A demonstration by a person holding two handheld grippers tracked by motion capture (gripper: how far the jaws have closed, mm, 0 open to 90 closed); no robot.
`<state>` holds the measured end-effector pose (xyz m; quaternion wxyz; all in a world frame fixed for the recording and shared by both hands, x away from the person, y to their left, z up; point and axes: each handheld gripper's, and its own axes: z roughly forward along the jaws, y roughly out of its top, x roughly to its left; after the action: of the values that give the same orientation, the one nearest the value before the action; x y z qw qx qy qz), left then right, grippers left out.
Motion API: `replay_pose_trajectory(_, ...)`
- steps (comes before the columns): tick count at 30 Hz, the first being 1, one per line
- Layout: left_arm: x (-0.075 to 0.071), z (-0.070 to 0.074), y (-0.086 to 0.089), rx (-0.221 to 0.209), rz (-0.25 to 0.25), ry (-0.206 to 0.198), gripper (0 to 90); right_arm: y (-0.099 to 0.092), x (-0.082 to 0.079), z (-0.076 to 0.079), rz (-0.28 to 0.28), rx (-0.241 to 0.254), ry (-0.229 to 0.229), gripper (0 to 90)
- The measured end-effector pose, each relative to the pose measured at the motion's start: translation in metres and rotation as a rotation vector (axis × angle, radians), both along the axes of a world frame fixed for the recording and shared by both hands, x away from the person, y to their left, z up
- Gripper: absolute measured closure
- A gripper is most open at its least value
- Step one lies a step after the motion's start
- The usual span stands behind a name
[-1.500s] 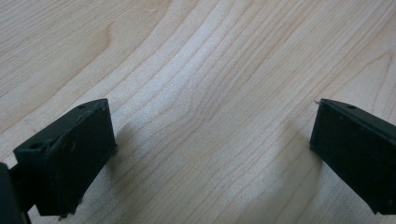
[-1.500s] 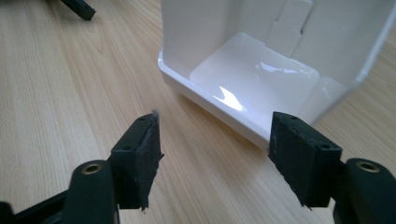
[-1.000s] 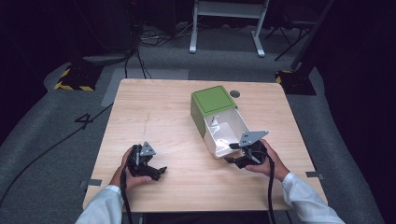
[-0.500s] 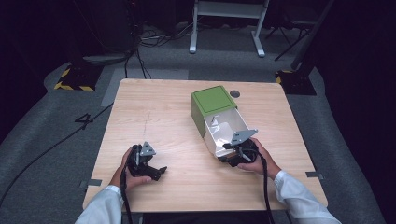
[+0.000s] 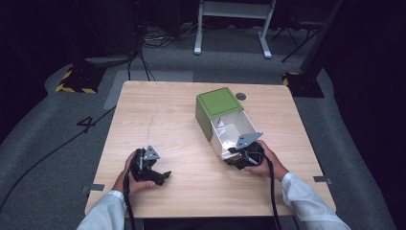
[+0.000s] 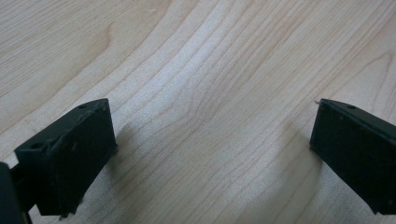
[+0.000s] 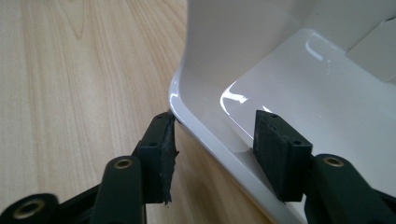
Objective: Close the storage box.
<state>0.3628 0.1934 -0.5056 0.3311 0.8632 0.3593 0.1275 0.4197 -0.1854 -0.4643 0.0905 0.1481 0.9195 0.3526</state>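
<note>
The green-topped white box [image 5: 225, 122] lies on its side, right of centre on the bench [image 5: 172, 120], with no readable writing. The right gripper [image 7: 212, 140] straddles its near lip, fingers [image 7: 161, 149] narrow and not clamped. The left gripper [image 5: 152, 168] rests near-left, fingers [image 6: 70, 154] wide.

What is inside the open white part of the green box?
The box interior looks bare, glossy white, with a folded white flap at its back. The right gripper straddles its front wall; deeper corners are hidden.
</note>
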Motion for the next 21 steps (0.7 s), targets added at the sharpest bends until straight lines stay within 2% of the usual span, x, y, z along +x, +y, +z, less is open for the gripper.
replay_pose_trajectory(3,0.0,0.0,0.0,0.0,0.0,0.0,0.4,-0.003,0.004,0.004,-0.016,-0.003,-0.021,51.2)
replay_pose_trajectory(8,0.0,0.0,0.0,0.0,0.0,0.0,0.4,-0.007,0.008,0.006,-0.033,-0.004,-0.031,51.8)
replay_pose_trajectory(14,0.0,0.0,0.0,0.0,0.0,0.0,0.4,-0.001,0.01,0.009,-0.021,-0.001,-0.061,57.4)
replay_pose_trajectory(21,0.0,0.0,0.0,0.0,0.0,0.0,0.4,0.0,0.02,0.013,-0.054,0.023,-0.061,56.0)
